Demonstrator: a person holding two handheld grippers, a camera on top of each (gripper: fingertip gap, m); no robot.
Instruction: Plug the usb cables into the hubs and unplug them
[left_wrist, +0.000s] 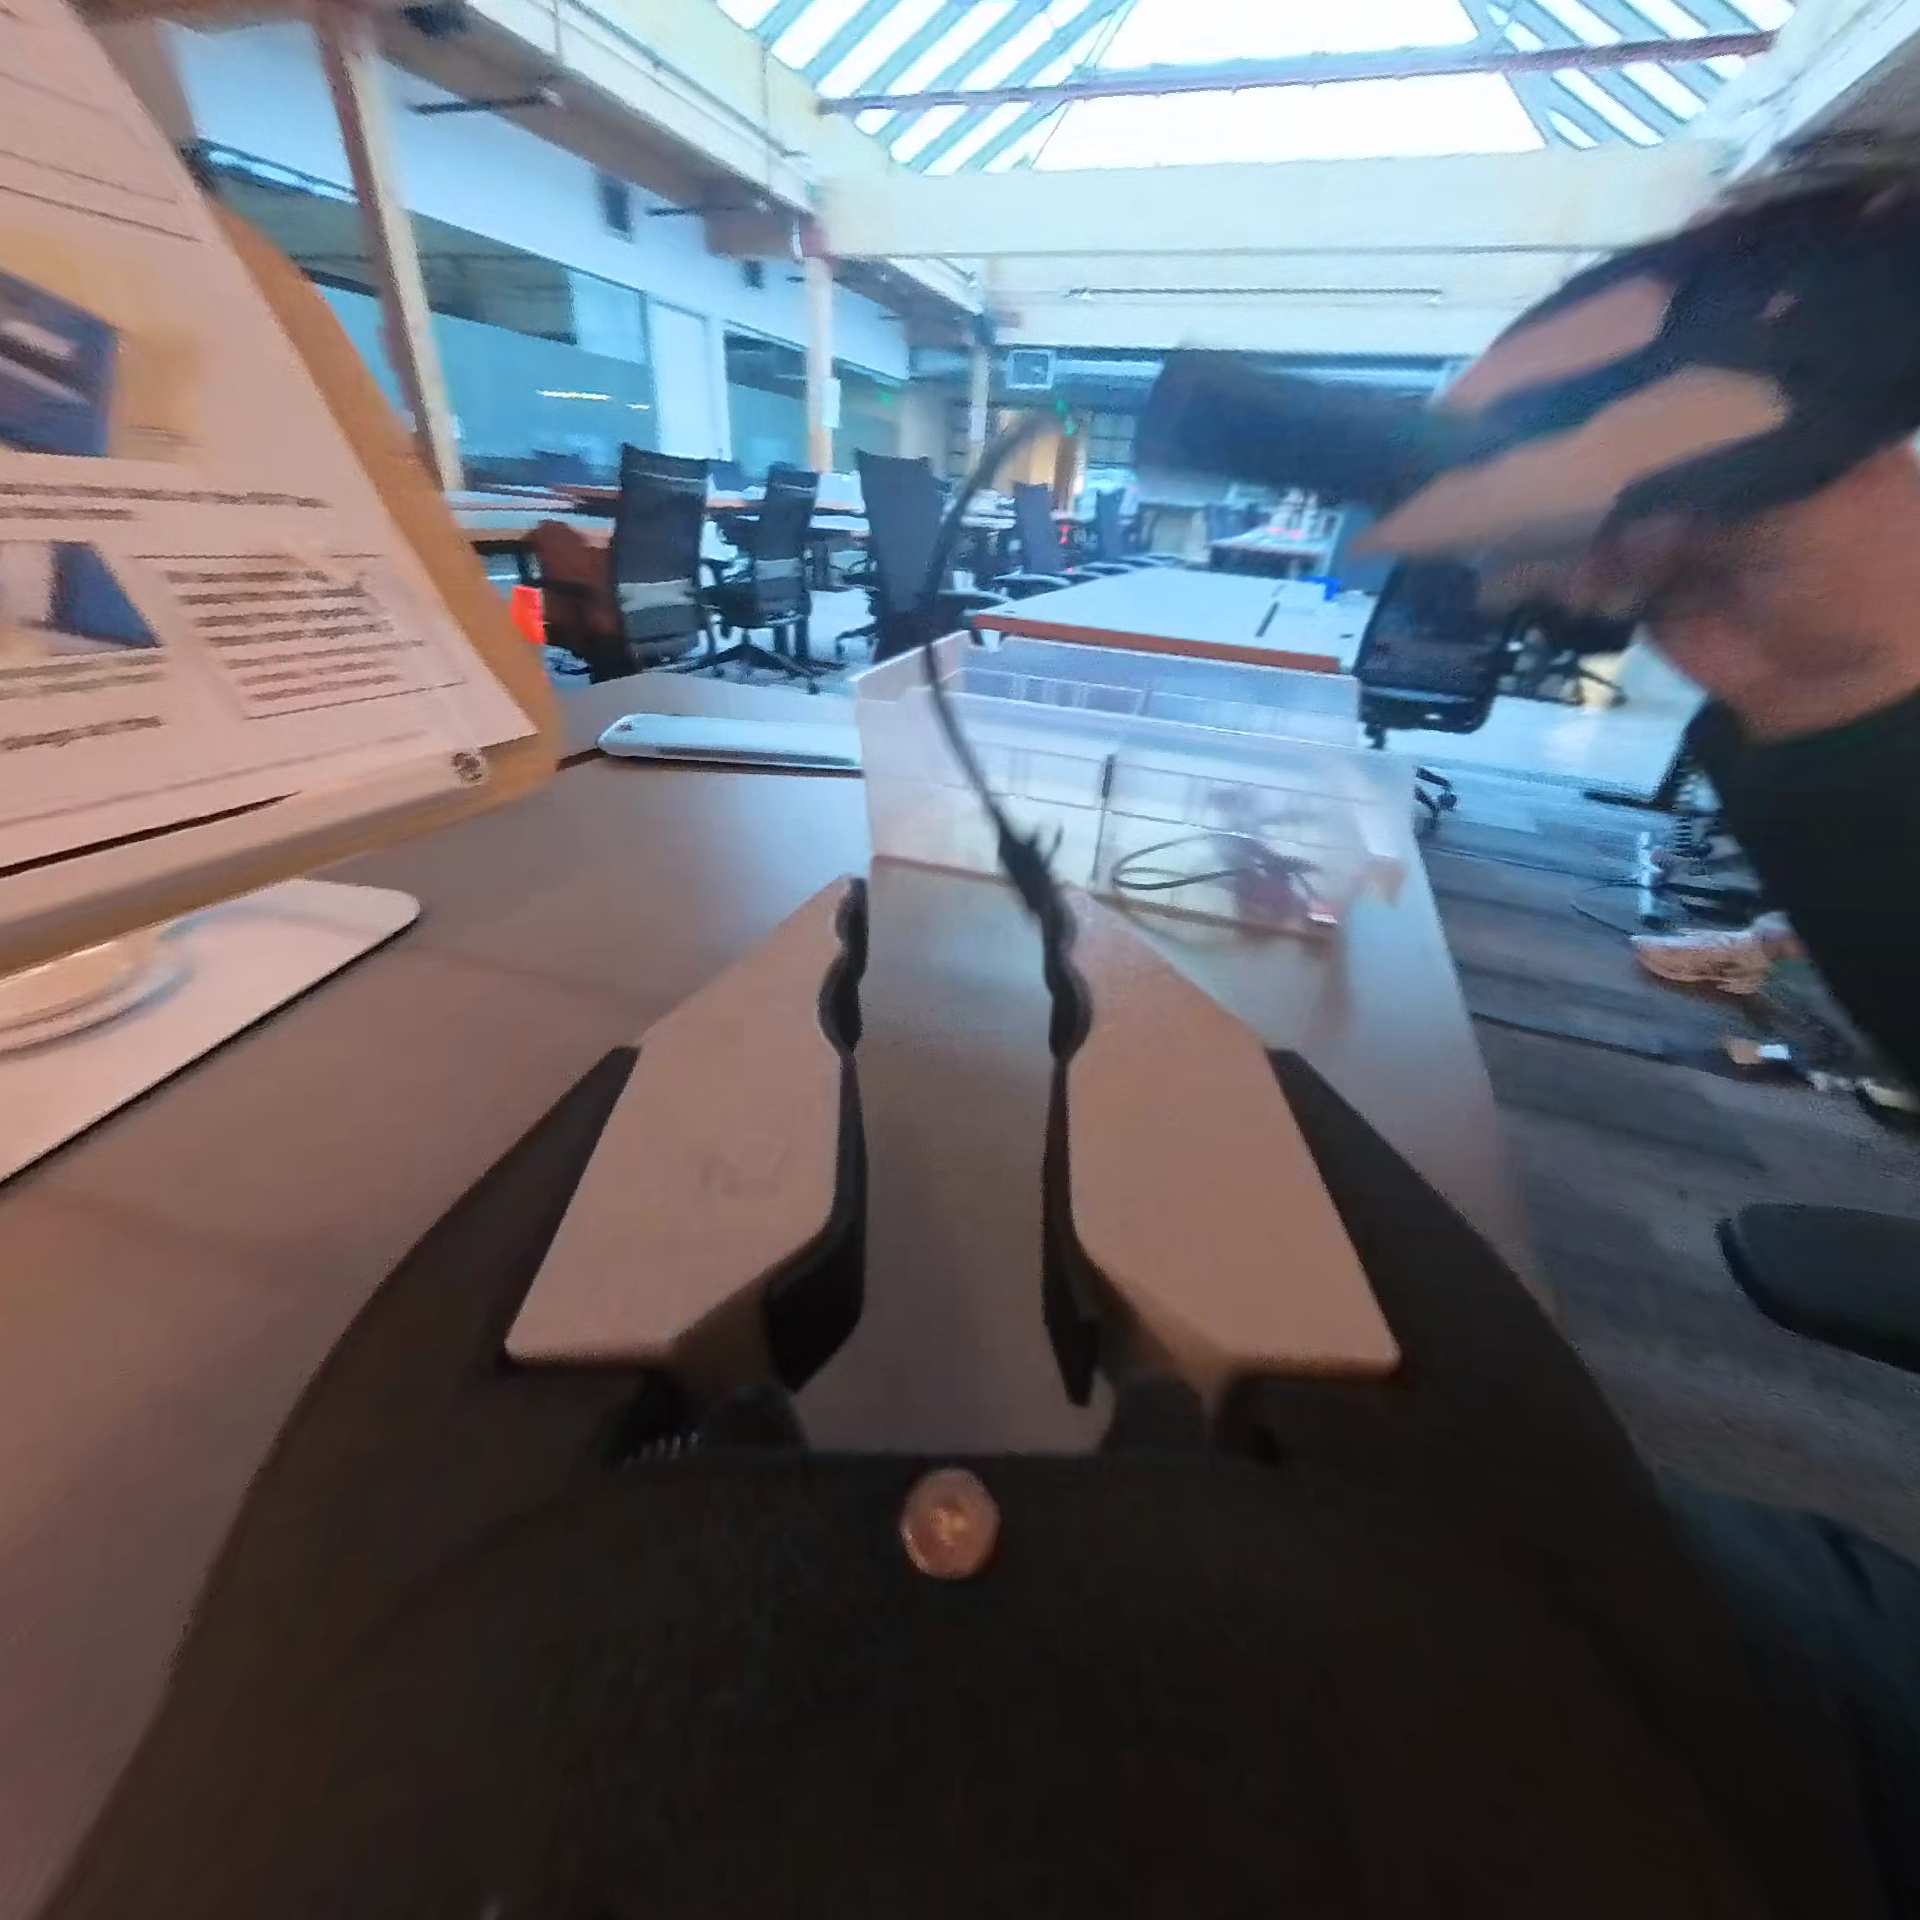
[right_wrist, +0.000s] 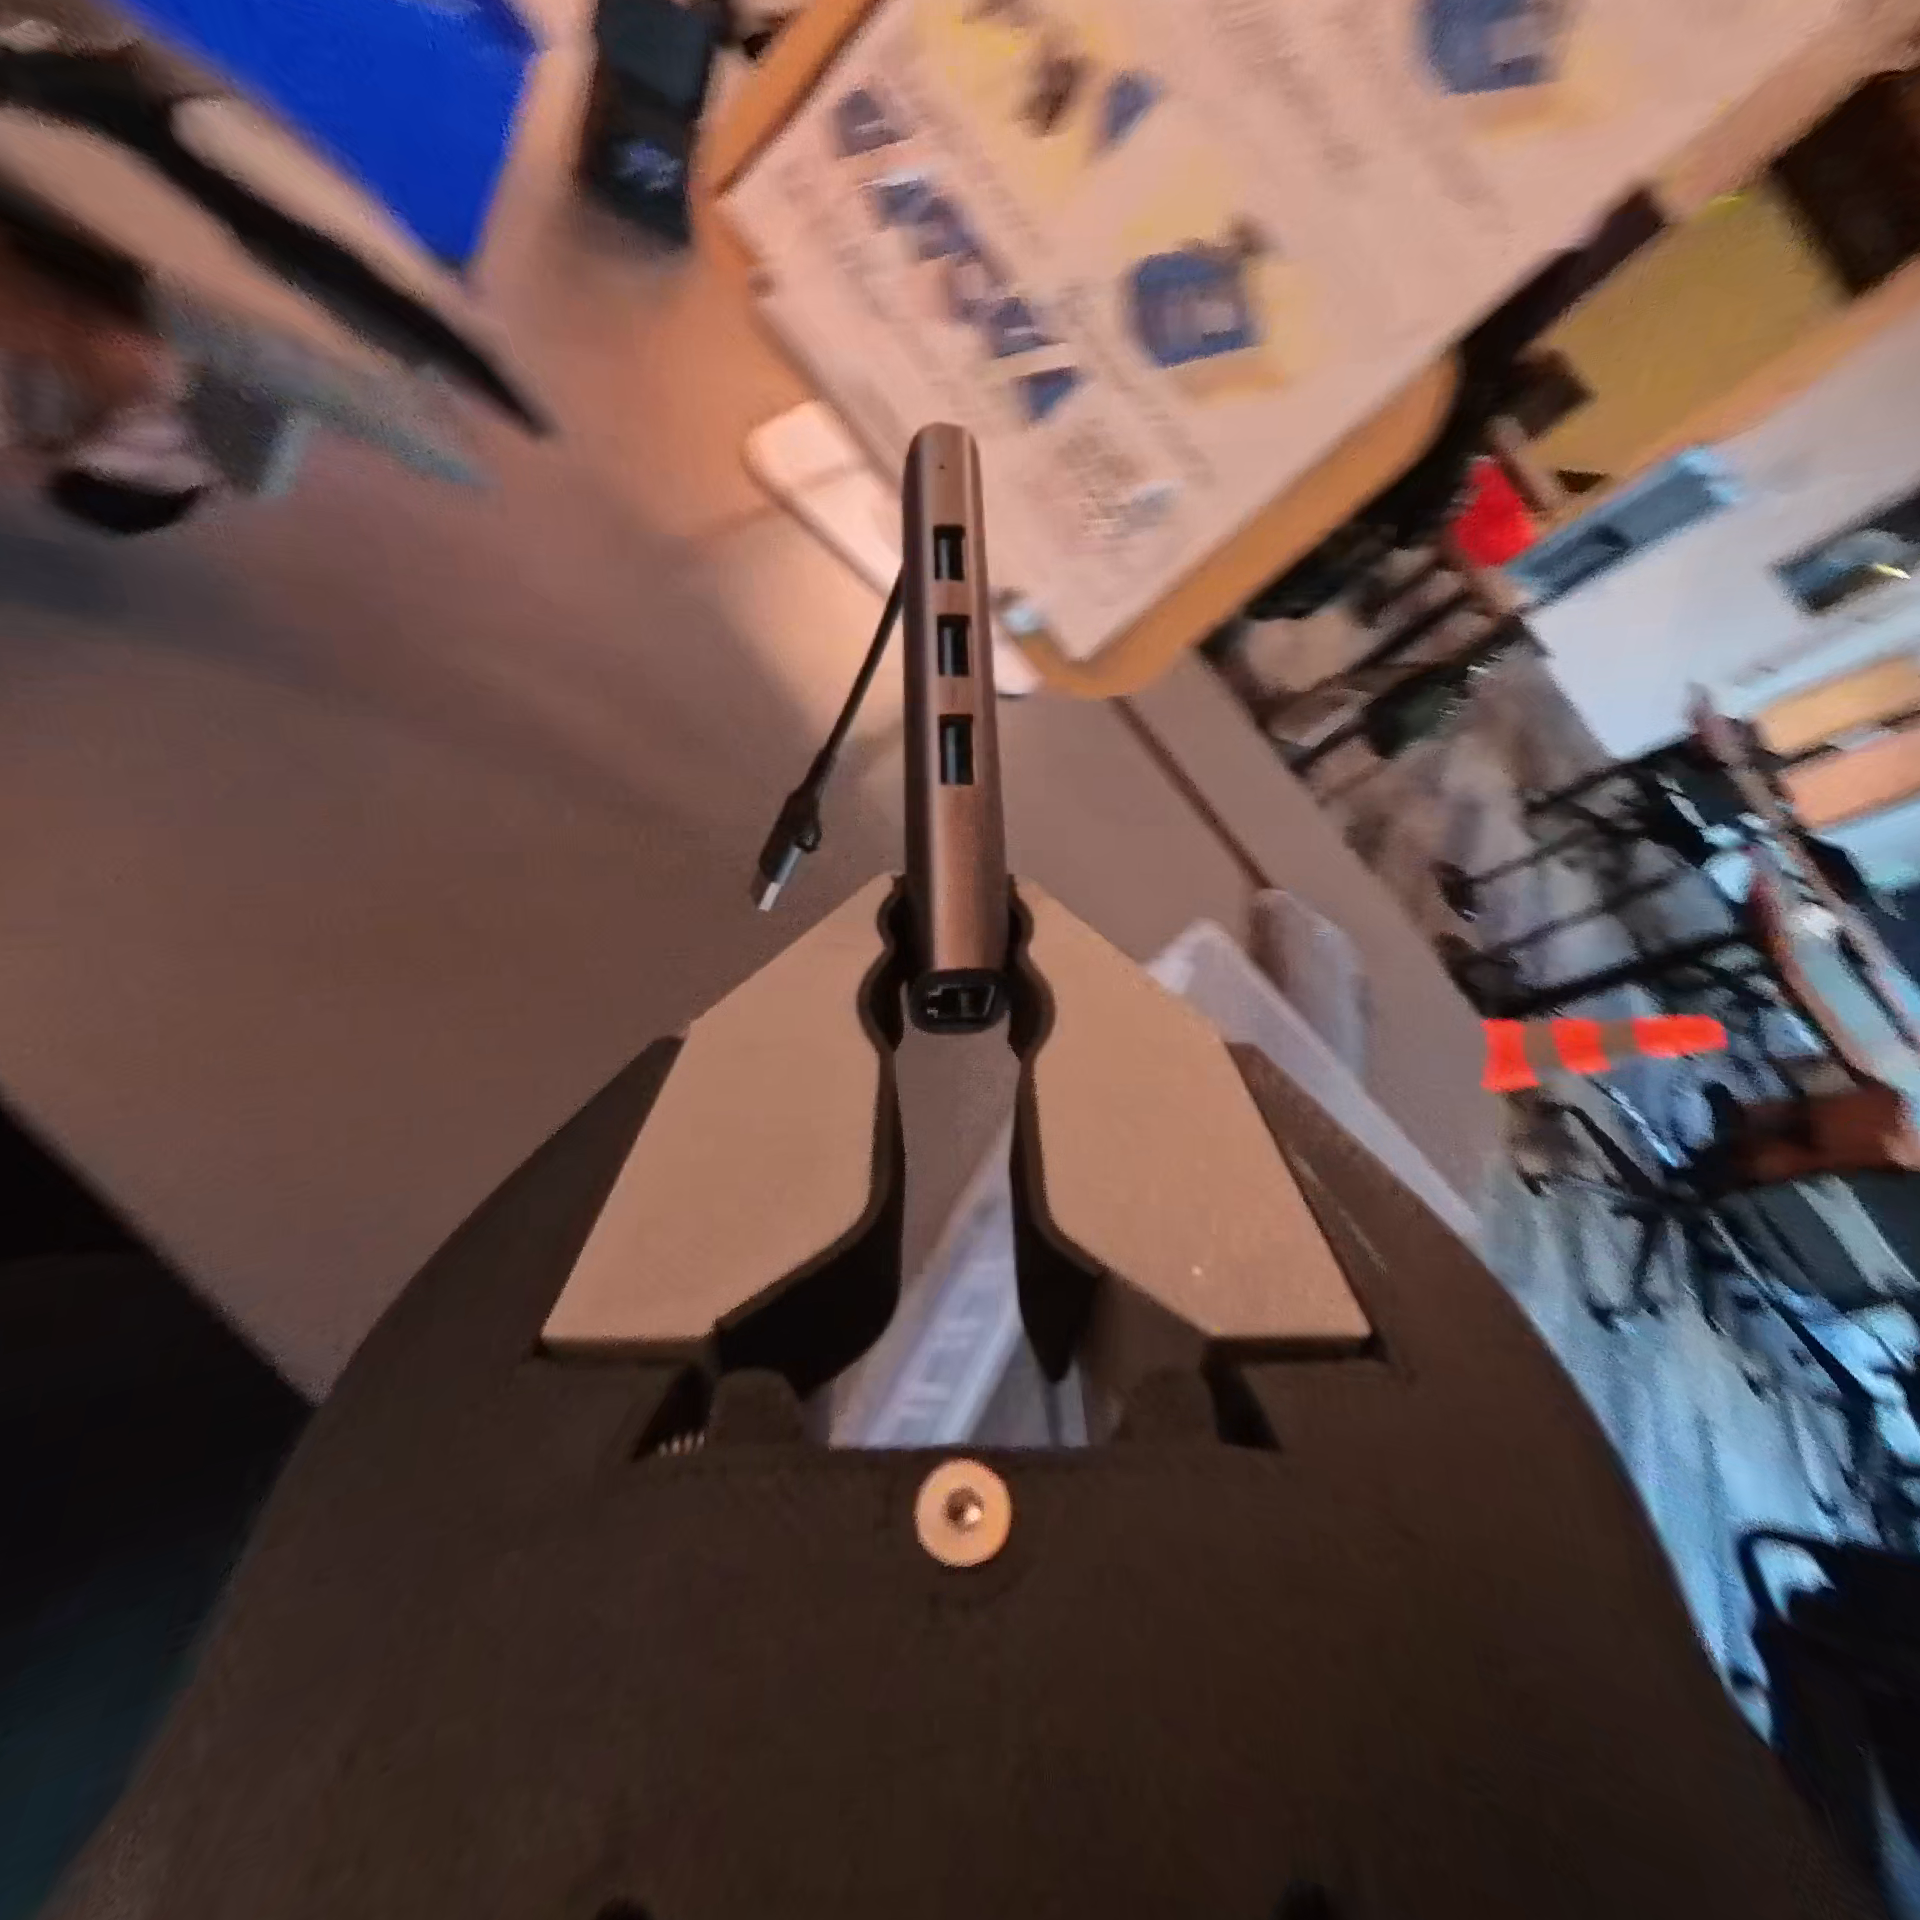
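My two hand-held tools, same build
Left tool (left_wrist: 961, 925) and right tool (right_wrist: 954, 940): black bodies, grey wedge fingers (left_wrist: 727, 1143), notched black pads, one brass-coloured screw (left_wrist: 949, 1524).

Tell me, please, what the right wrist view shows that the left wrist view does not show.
Only the right wrist view shows the USB hub, gripped at its near end by the right gripper, with three empty ports facing the camera and its own short cable hanging free.

Only the left wrist view shows the left gripper, open, a thin black cable at its right fingertip, and red cables in the bin.

Both show the brown table, the clear plastic bin and a board with printed sheets.
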